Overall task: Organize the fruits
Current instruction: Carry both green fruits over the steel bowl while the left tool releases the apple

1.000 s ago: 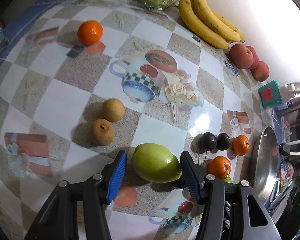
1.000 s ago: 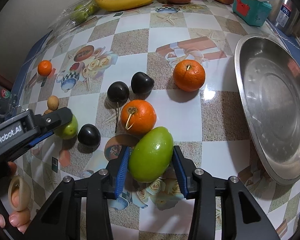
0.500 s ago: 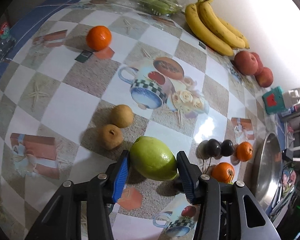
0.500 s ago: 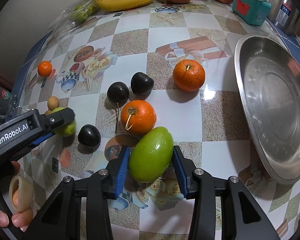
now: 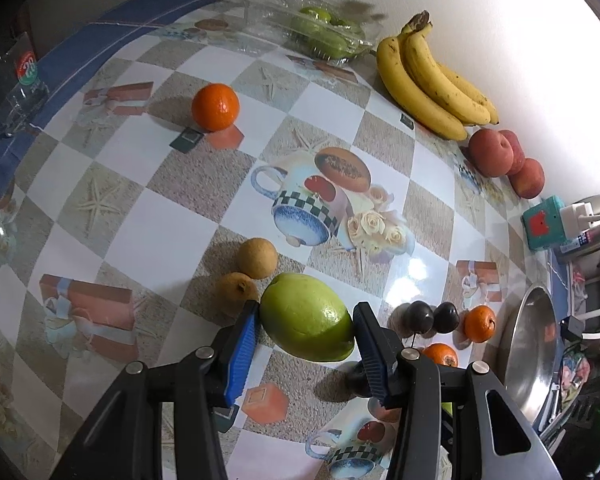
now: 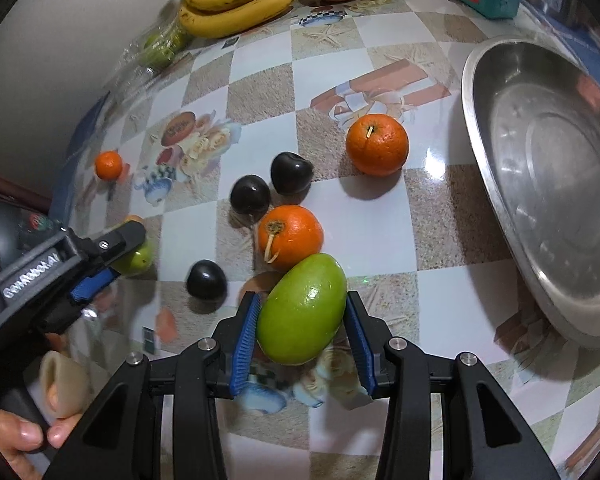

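Observation:
In the left wrist view my left gripper [image 5: 305,332] is shut on a green mango [image 5: 306,318], which hangs just above the tablecloth with its shadow under it. My right gripper [image 6: 302,332] is shut on a second green mango [image 6: 302,310], tilted and held over the table. In the right wrist view the left gripper [image 6: 112,256] shows at the left with its mango [image 6: 140,260] partly hidden. Near the right mango lie two oranges [image 6: 290,236] [image 6: 377,144] and three dark plums [image 6: 250,199]. A steel bowl [image 6: 496,128] sits to the right.
Bananas [image 5: 428,84] and peaches [image 5: 492,152] line the back wall, beside a clear box of green fruit [image 5: 320,34]. Two small brown fruits [image 5: 257,258] lie just left of my left gripper. A lone orange [image 5: 215,106] sits far left; a teal box [image 5: 544,228] stands at the right.
The left jaws closed onto the green mango and raised it off the table. The right gripper kept its mango and tipped a little, so the table's far side sits lower in its view.

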`<action>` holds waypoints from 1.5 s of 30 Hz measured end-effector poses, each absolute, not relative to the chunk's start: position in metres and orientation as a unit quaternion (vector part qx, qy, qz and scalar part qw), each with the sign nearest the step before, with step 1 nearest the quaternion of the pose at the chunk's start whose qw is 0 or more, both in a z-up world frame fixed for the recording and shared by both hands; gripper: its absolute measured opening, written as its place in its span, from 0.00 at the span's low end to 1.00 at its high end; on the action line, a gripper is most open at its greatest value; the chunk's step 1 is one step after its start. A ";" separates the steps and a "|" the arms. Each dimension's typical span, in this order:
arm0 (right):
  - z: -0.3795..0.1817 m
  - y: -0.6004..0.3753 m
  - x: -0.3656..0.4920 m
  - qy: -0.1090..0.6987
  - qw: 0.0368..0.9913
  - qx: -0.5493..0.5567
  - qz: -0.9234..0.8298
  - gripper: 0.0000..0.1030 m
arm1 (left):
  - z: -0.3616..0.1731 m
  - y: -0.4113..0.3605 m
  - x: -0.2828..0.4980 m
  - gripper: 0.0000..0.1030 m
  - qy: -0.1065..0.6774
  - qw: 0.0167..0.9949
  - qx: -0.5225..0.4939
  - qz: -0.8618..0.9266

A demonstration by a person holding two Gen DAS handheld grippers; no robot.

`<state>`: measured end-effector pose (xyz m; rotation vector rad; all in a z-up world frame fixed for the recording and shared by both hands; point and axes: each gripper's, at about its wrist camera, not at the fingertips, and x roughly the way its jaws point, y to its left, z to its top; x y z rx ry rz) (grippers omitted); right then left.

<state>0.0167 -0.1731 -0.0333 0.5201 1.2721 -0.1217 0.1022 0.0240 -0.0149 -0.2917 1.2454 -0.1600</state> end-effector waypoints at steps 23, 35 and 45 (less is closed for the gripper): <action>0.023 -0.273 -0.026 0.508 0.790 0.264 -0.219 0.43 | 0.010 -0.028 0.087 0.49 0.559 0.813 -0.084 -0.136; 0.019 -0.347 -0.070 0.469 0.753 0.302 -0.349 0.43 | 0.021 -0.104 0.056 0.49 0.538 0.815 0.001 -0.214; 0.007 -0.359 -0.079 0.464 0.739 0.322 -0.369 0.43 | 0.020 -0.189 0.018 0.49 0.495 0.805 0.065 -0.321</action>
